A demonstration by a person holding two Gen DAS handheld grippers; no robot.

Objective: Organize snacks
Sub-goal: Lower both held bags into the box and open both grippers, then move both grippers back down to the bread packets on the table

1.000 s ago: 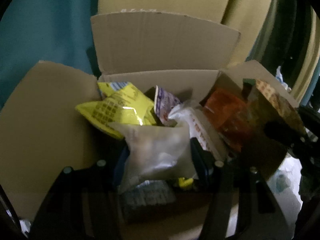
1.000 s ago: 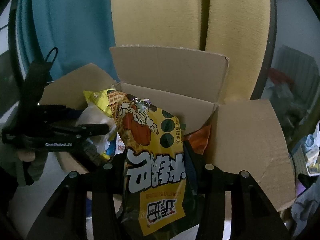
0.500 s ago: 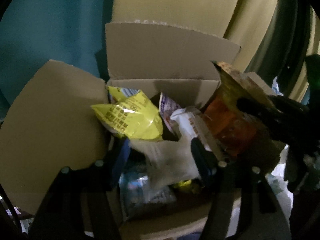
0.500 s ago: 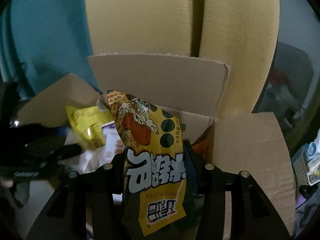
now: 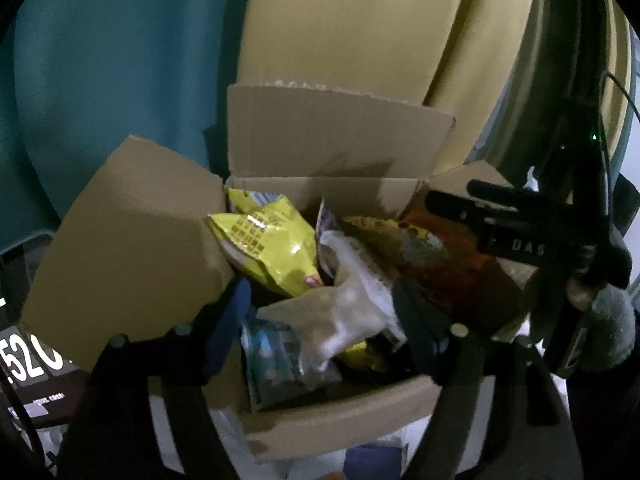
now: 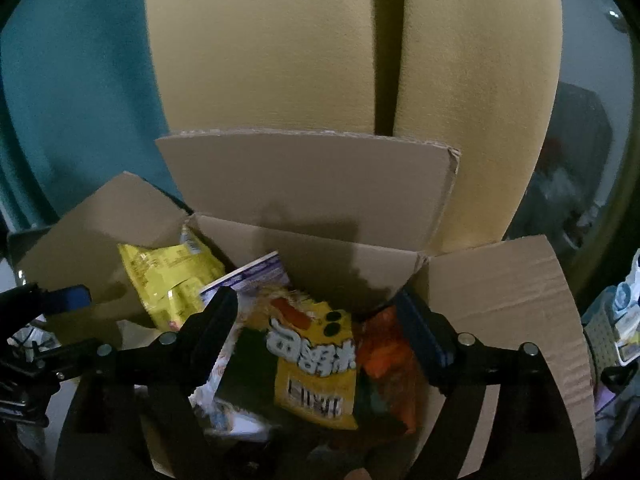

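An open cardboard box [image 5: 328,420] [image 6: 304,248] holds several snack bags. In the right wrist view my right gripper [image 6: 320,308] is open above the box, and the yellow snack bag with white characters [image 6: 316,364] lies loose in the box below it. Beside that bag are an orange bag [image 6: 384,356], a lime-yellow bag [image 6: 168,280] and a purple-white packet [image 6: 256,276]. In the left wrist view my left gripper [image 5: 320,304] is open over the box, with a white bag [image 5: 348,316] lying loose between its fingers. The right gripper [image 5: 520,228] shows at the right there.
The box flaps stand open at the left [image 5: 128,240], back [image 5: 332,136] and right [image 6: 500,320]. Behind are a teal cloth [image 5: 100,80] and yellow cushions [image 6: 340,48]. A dark box with white digits [image 5: 32,368] lies at the lower left. Clutter [image 6: 616,320] lies at the right.
My right gripper opened and dropped the yellow snack bag into the box. My left gripper let go of the white bag and drew back a little.
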